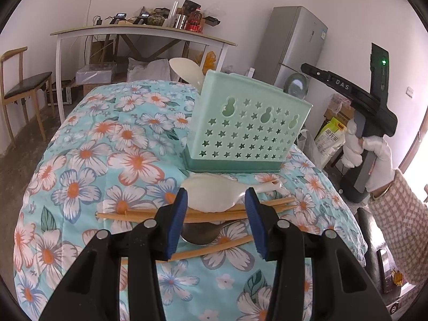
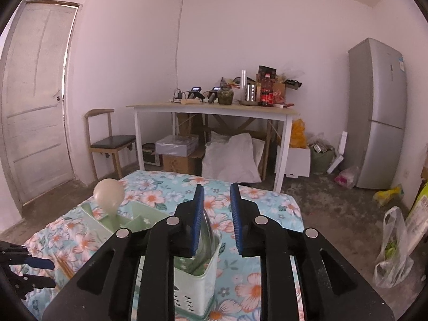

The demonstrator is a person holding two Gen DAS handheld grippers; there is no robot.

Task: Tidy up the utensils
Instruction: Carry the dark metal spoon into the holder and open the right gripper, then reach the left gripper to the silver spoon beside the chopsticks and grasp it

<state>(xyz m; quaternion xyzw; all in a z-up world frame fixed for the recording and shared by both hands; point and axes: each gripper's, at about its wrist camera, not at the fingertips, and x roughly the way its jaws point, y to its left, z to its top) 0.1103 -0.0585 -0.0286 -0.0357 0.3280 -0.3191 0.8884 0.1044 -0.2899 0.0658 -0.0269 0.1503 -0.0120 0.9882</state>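
Observation:
A mint-green utensil holder [image 1: 246, 123] with star cut-outs stands on the floral tablecloth [image 1: 107, 147]; a white spoon [image 1: 187, 72] and a metal spoon [image 1: 295, 84] stick up from it. In front of it lie a white rice paddle [image 1: 214, 195], wooden chopsticks [image 1: 133, 215] and a metal spoon [image 1: 203, 231]. My left gripper [image 1: 216, 219] is open just above these loose utensils. My right gripper [image 2: 216, 219] is open and empty above the holder [image 2: 198, 275], where the white spoon [image 2: 108, 194] and the metal spoon's bowl [image 2: 207, 230] show.
A white table [image 2: 214, 109] with clutter stands at the back wall, with boxes and bags below it. A wooden chair [image 2: 109, 141] is on the left, a grey fridge [image 2: 379, 112] on the right. The left gripper's fingers [image 2: 37, 263] show at the right wrist view's left edge.

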